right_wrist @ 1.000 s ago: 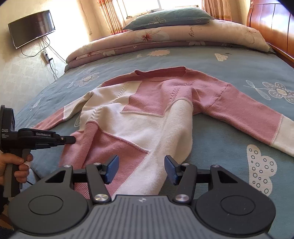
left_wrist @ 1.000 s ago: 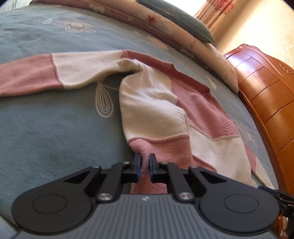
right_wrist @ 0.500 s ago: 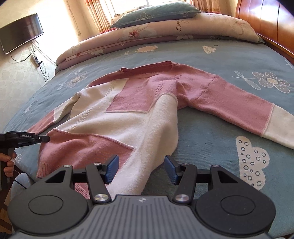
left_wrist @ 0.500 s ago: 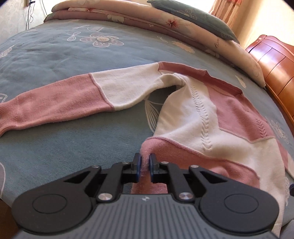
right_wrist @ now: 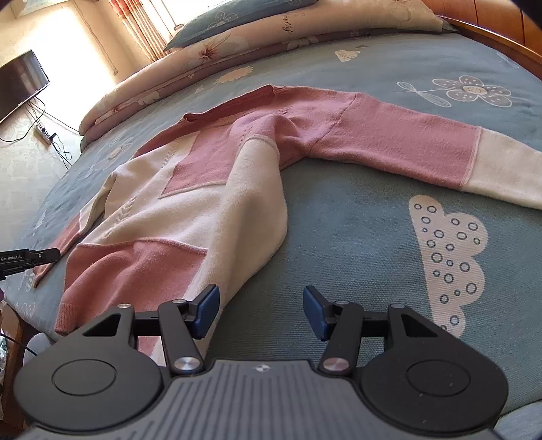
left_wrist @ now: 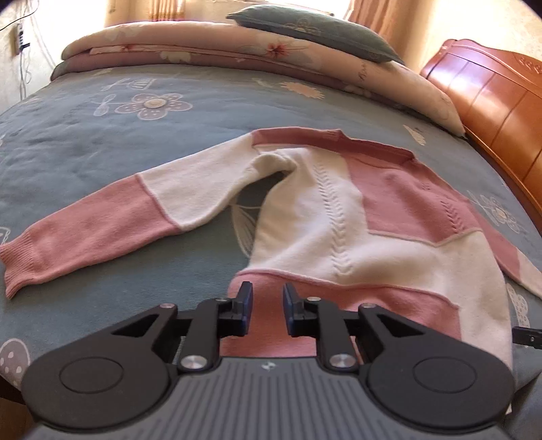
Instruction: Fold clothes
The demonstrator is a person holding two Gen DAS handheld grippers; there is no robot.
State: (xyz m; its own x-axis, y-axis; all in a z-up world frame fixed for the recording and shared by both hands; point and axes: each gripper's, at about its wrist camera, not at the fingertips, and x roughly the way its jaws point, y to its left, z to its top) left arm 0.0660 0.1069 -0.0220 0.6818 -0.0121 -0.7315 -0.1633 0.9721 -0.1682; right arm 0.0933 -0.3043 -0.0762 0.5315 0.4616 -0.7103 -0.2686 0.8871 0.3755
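A pink and cream knit sweater (left_wrist: 338, 220) lies face up on the blue bedspread (left_wrist: 101, 152), both sleeves spread out to the sides. My left gripper (left_wrist: 267, 309) hovers over the sweater's pink hem band at its left corner. Its jaws are opening; the hem shows in the gap, and the pads do not press on it. In the right wrist view the sweater (right_wrist: 189, 216) runs off to the left. My right gripper (right_wrist: 261, 313) stands open low over the bedspread (right_wrist: 355, 237), its left finger at the cream lower edge, holding nothing.
Folded quilts and a grey-blue pillow (left_wrist: 315, 30) are stacked at the far side of the bed. A wooden headboard (left_wrist: 491, 108) stands at the right. The left gripper's tip (right_wrist: 30, 259) shows at the bed's left edge, with a television (right_wrist: 20, 84) on the wall behind.
My left gripper's jaws have parted off the pink hem and it has lifted. My right gripper has sunk and rolled, shifting toward the sweater's cream lower edge.
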